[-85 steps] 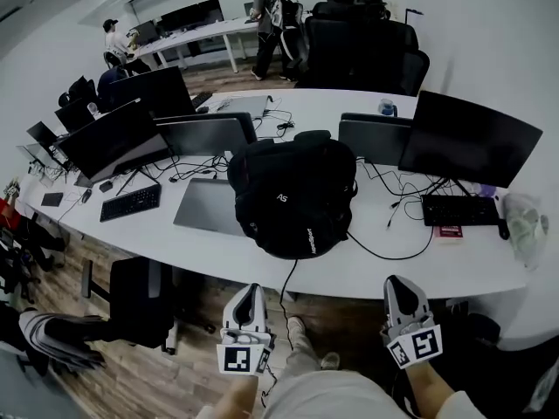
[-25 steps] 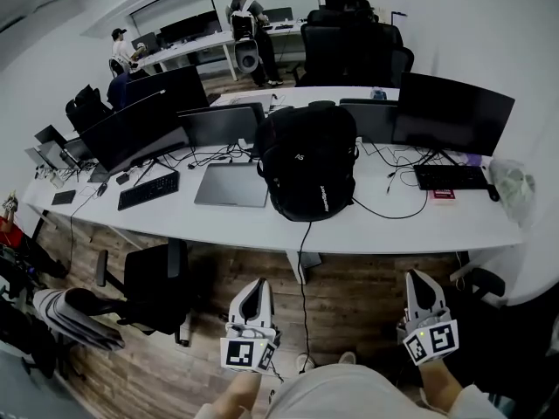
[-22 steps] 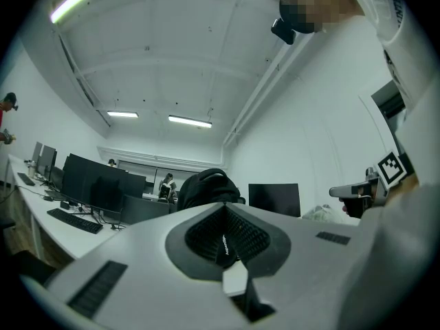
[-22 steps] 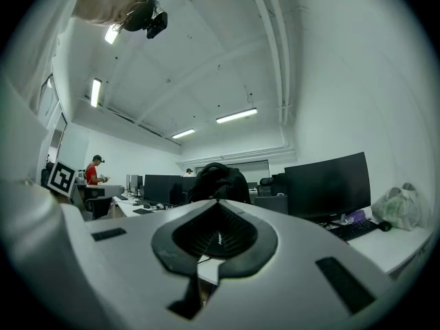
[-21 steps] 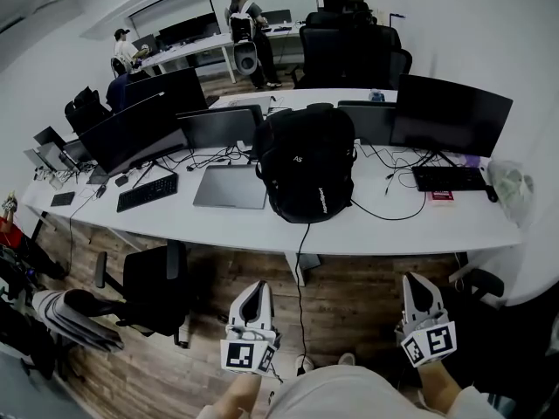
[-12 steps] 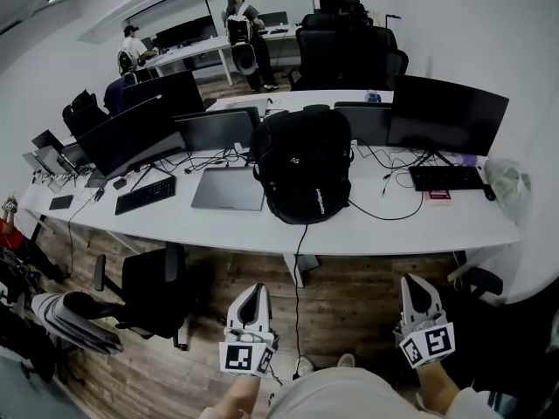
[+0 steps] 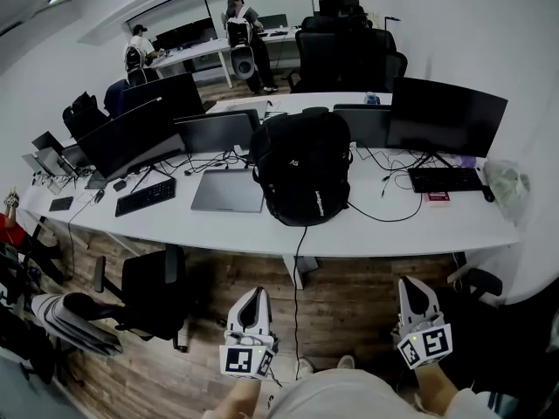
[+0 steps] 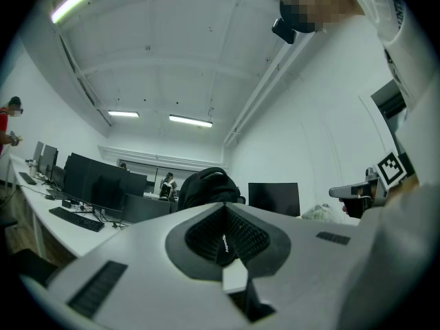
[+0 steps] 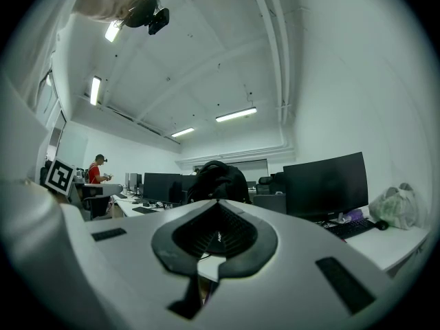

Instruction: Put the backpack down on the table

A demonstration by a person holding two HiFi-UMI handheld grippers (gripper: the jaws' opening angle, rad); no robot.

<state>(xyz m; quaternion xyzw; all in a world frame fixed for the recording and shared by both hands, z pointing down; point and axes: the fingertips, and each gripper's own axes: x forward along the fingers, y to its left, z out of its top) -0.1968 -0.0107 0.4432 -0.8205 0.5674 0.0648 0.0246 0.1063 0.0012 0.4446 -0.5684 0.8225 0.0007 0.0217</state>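
Bright ceiling light; fisheye-warped edges

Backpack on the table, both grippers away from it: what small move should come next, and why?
Likely none, beyond lowering both grippers to rest. The backpack stands upright on the table. The left gripper and right gripper are well short of it, jaws together and empty. The putting-down looks done.

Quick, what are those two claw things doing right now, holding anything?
Left gripper: closed, holding nothing.
Right gripper: closed, holding nothing.
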